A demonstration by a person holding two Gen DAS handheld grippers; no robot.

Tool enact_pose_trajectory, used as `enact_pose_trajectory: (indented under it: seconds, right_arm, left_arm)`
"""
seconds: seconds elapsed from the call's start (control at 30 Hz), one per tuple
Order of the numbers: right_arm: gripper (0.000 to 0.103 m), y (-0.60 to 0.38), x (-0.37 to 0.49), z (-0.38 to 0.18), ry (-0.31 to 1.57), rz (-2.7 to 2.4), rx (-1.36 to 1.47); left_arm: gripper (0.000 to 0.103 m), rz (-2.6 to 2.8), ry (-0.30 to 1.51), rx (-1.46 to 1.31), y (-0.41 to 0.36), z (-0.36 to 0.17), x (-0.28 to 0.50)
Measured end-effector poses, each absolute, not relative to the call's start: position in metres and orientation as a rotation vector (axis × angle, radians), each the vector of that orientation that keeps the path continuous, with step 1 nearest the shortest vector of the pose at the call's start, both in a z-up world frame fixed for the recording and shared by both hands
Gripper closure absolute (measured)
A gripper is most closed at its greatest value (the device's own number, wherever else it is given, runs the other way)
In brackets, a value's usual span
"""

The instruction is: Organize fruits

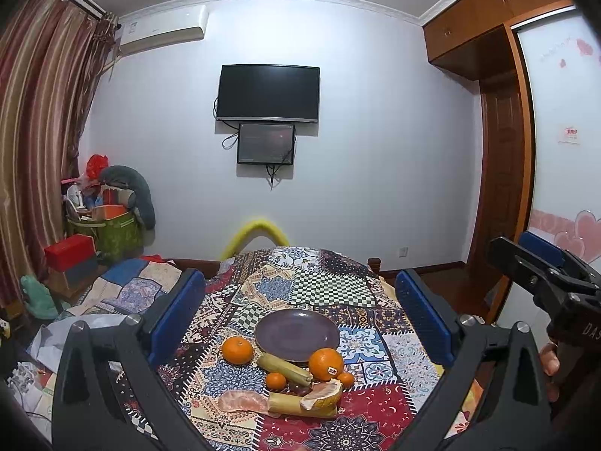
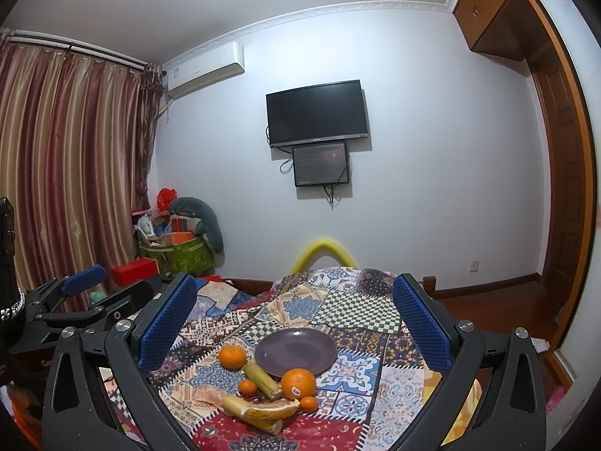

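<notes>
- Both tools gape wide and grip nothing: the left tool (image 1: 300, 315) and right tool (image 2: 295, 319) hover above the near edge of the patchwork-cloth tabletop (image 1: 330, 289).
- Nothing is sorted yet, I judge; every fruit lies on the cloth.
- Round dark purple plate (image 1: 296, 332) is bare.
- Near it: large stickered orange (image 1: 326, 363) touching its rim, medium tangerine (image 1: 237, 350) left, two small tangerines (image 1: 276, 380), two yellow-green cane stalks (image 1: 284, 367), peeled pomelo segments (image 1: 242, 401).

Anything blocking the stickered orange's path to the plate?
Nothing visible. The stickered orange sits at the near rim of the empty purple plate, with no fruit between them. Both the left claw and the right claw are open above the spread.
</notes>
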State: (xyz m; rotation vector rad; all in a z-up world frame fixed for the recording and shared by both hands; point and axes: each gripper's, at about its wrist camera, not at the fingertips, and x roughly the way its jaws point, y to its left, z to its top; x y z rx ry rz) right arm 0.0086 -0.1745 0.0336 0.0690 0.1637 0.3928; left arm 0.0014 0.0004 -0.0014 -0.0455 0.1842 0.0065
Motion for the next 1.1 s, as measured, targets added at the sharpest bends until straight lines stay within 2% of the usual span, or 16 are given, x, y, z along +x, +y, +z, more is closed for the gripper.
enact_pose_trajectory:
  seconds: [0.3,0.83,1.1]
  right_arm:
    - [0.0,-0.17,0.02,0.027,0.212,0.386,0.056]
    - [0.0,-0.168,0.083,-0.048,0.521,0.356,0.002]
    - [0.0,-0.148,0.107,-0.09,0.697,0.435,-0.023]
  left_arm:
    - [0.0,0.013,0.208,-0.04,0.003,-0.011,0.011]
    - [0.001,0.024,0.428,-0.113,0.041,-0.076,0.066]
    - [0.011,0.071,0.585,-0.116,0.06,-0.128,0.099]
